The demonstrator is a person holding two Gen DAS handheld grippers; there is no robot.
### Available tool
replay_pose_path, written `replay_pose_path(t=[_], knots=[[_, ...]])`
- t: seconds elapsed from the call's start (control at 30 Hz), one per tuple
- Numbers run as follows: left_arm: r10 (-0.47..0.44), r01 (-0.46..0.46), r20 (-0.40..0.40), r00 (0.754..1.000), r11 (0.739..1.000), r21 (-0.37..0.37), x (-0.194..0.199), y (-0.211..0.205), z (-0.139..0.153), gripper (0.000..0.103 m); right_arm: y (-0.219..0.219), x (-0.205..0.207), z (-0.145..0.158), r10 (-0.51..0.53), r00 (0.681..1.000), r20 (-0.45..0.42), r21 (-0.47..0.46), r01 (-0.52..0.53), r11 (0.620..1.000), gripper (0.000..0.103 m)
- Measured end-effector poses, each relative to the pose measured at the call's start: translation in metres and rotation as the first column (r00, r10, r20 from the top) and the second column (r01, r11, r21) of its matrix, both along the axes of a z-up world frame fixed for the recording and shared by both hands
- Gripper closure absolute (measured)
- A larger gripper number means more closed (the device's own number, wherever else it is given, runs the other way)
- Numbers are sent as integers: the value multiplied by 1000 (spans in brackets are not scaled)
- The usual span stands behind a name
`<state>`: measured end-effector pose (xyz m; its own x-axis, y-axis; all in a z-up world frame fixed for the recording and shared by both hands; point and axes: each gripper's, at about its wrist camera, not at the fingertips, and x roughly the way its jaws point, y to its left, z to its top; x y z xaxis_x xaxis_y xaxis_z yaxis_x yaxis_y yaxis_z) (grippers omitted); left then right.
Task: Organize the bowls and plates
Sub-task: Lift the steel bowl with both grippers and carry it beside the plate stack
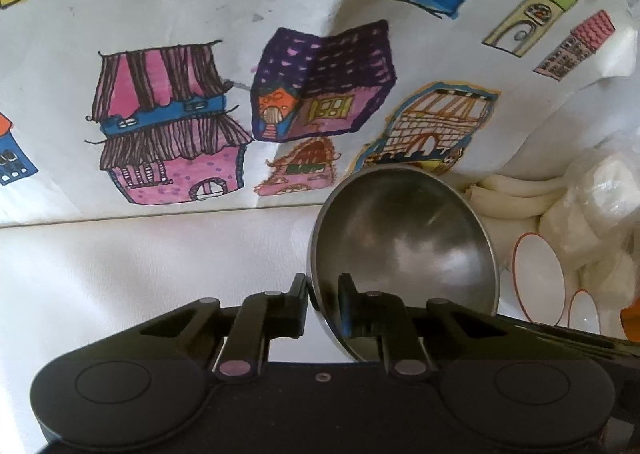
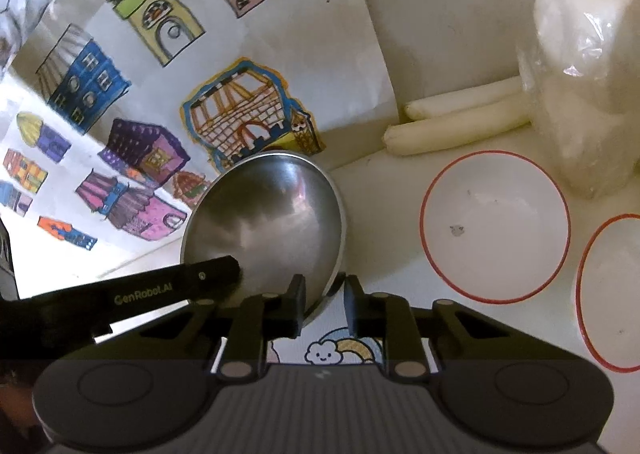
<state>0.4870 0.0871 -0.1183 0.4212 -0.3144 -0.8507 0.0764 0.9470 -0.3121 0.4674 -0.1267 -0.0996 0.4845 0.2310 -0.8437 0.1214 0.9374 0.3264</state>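
Note:
A steel bowl is tilted up on its side; it also shows in the right wrist view. My left gripper is shut on its rim, one finger inside and one outside. My right gripper straddles the bowl's near rim with its jaws narrowly apart; whether they pinch the rim I cannot tell. The left gripper's finger reaches into the bowl from the left. Two white bowls with red rims sit to the right; they also show in the left wrist view.
A paper with coloured house drawings leans behind the steel bowl. White rolls and a plastic-wrapped white bundle lie at the back right. A mat with a cloud print lies under my right gripper.

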Motion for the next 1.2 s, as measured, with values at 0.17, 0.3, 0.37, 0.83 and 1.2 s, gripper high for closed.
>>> replay_pose_path(t=[0.17,0.3,0.37,0.83,1.2], knots=[[-8,8,3,1000,1000,3,-10,-3,2,88,0,-6,1,7,1000,-2,3,-7,1000,81],[3,-3,14,1000,1000,-9,-23,-5,10,88,-2,-18,11,25,999,23,2,-25,1000,82],[5,-5,23,1000,1000,-18,-30,-9,15,88,-6,-25,16,30,999,33,5,-30,1000,82],[-52,55,88,995,998,-38,-92,-82,50,88,-65,-98,51,-1,996,87,17,0,1000,82],[-153,156,96,983,988,-19,-155,-164,47,88,-140,-165,66,-45,996,78,26,43,999,82]])
